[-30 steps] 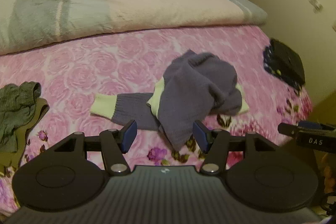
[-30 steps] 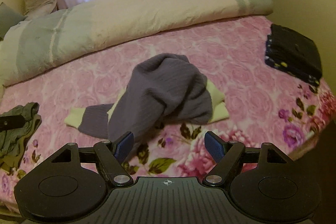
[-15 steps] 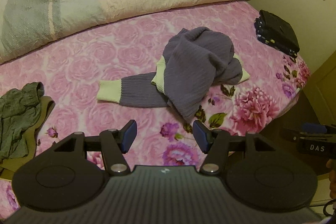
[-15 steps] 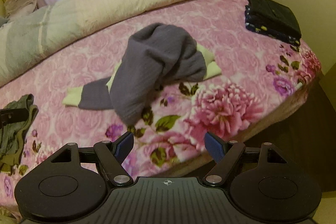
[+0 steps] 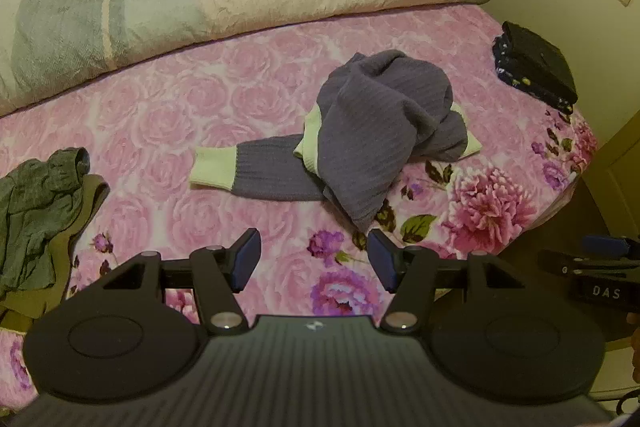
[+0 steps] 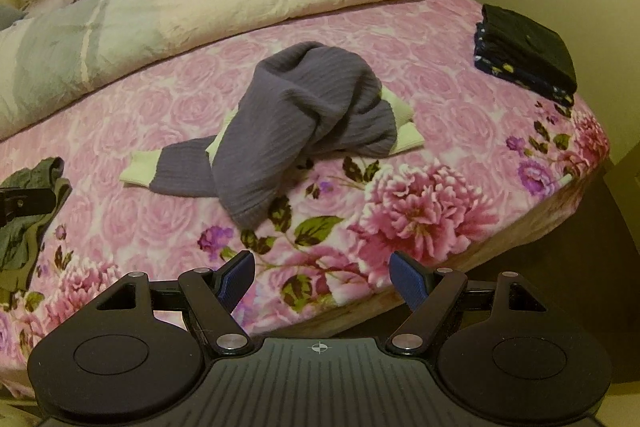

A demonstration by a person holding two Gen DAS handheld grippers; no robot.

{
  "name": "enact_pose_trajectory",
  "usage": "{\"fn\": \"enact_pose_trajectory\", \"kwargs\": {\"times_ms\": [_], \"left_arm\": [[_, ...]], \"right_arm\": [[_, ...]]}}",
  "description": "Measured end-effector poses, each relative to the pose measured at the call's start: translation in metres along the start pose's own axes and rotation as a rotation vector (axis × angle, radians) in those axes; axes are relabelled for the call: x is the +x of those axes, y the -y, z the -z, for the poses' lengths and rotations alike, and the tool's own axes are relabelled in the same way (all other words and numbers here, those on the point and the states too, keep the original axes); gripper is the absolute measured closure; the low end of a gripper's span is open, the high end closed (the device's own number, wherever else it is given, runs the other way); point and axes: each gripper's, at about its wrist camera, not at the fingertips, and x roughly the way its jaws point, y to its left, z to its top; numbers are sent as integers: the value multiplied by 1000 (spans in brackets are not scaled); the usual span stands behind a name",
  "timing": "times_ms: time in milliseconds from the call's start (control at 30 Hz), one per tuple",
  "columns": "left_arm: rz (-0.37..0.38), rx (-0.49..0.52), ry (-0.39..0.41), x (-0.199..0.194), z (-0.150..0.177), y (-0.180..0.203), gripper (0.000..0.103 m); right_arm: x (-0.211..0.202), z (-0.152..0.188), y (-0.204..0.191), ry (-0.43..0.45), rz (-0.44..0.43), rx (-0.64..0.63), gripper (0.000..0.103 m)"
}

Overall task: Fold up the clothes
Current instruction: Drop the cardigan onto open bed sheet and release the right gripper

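A purple knit sweater (image 5: 376,131) with pale green cuffs lies crumpled in a heap on the pink floral bedspread (image 5: 200,115), one sleeve stretched out to the left. It also shows in the right wrist view (image 6: 296,123). My left gripper (image 5: 313,259) is open and empty, hovering above the bed's near edge short of the sweater. My right gripper (image 6: 322,281) is open and empty, also back from the sweater near the bed's front edge.
A crumpled green garment (image 5: 36,203) lies at the bed's left edge. A folded dark stack (image 5: 536,67) sits at the far right corner, also in the right wrist view (image 6: 524,51). A rolled duvet (image 5: 200,11) runs along the back. The bed's edge drops off on the right.
Both grippers have pulled back and risen away from the sweater, so more of the bed and its front edge shows. Both stay open. The sweater has not moved.
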Motion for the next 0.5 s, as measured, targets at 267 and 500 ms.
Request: {"fn": "enact_pose_trajectory", "kwargs": {"times_ms": [267,500], "left_arm": [[-12,8,-17,9,-3,29,48],[-32,-2,-26,20,-7,55,48]], "right_arm": [[5,-7,27,-20,-8,-2,26],[12,-15,53,-27,-28,-32,26]]}}
